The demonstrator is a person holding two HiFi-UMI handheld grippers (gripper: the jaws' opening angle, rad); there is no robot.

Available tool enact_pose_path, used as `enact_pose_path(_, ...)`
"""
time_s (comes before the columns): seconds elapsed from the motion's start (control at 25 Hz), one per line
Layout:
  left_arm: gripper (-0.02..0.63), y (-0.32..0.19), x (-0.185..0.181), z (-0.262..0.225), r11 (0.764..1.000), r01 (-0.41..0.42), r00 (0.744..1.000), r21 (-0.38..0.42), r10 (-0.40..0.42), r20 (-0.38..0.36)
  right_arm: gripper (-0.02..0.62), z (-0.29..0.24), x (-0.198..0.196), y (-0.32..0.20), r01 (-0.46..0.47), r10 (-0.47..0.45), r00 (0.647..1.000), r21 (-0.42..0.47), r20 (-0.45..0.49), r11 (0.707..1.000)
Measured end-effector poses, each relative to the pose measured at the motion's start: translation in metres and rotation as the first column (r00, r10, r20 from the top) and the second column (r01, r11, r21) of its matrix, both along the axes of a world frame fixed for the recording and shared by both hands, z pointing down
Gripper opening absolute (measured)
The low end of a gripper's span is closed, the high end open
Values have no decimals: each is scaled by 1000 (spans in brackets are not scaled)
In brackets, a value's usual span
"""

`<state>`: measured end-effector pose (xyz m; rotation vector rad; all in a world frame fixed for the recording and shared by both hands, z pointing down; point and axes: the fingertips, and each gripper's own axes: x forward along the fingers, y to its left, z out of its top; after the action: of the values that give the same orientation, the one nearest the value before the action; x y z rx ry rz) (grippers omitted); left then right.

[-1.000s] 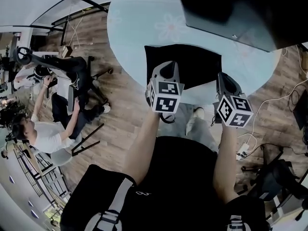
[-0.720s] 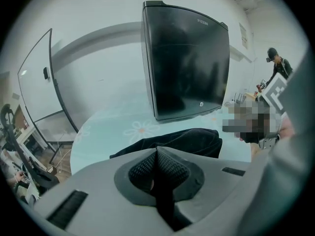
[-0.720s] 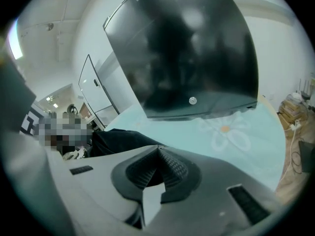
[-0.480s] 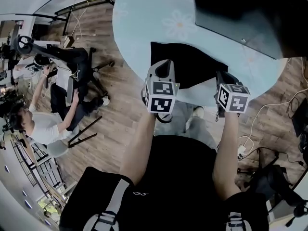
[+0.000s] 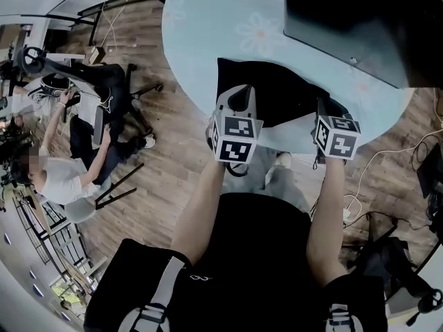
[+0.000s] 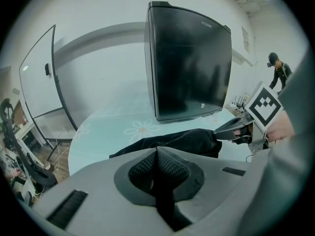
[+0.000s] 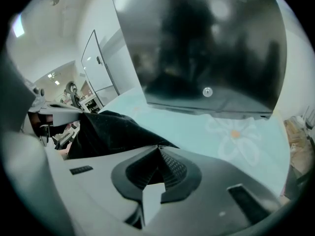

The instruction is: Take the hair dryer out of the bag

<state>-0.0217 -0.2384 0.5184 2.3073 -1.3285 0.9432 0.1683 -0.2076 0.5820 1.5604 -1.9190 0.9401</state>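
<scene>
Closed on nothing, the left gripper and right gripper flank the limp black fabric bag at the pale-blue round table's near edge, the hair dryer unseen and likely inside, so a careless tug could drag it off.

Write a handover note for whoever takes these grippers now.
Left gripper: jaws shut, empty, at the bag's near left edge.
Right gripper: jaws shut, empty, by the bag's near right corner.
Bag lies on the table, close to its near edge; dryer not visible.
Done: nothing out yet.
Left: open the bag and pull the dryer out.
</scene>
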Motion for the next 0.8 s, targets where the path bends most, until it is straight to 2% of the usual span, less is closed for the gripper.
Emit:
enact_pose_path(0.24, 15, -8, 3, -1, 1000, 13, 1000, 16, -13, -5, 8, 18, -16, 16, 118, -119, 993, -104, -8, 988)
enact_pose_path(0.48, 15, -18, 6, -1, 1000, 21, 1000, 23, -21, -15, 8, 31, -36, 19, 218, -223, 975, -158, -10, 963)
enact_pose_path(0.64, 15, -19, 6, -2, 999, 31, 999, 20, -31, -14, 9, 22, -34, 7, 187, -189, 982, -80, -23, 979)
enact_pose_path(0.72, 15, -20, 4, 0, 999, 34, 999, 12, -33, -13, 33, 13, -31, 1, 193, -194, 980, -39, -42, 981)
enact_pose_path(0.8, 15, -22, -1, 2, 999, 37, 999, 6, -36, -17, 83, 5, -29, -4, 211, -211, 976, -11, -45, 978)
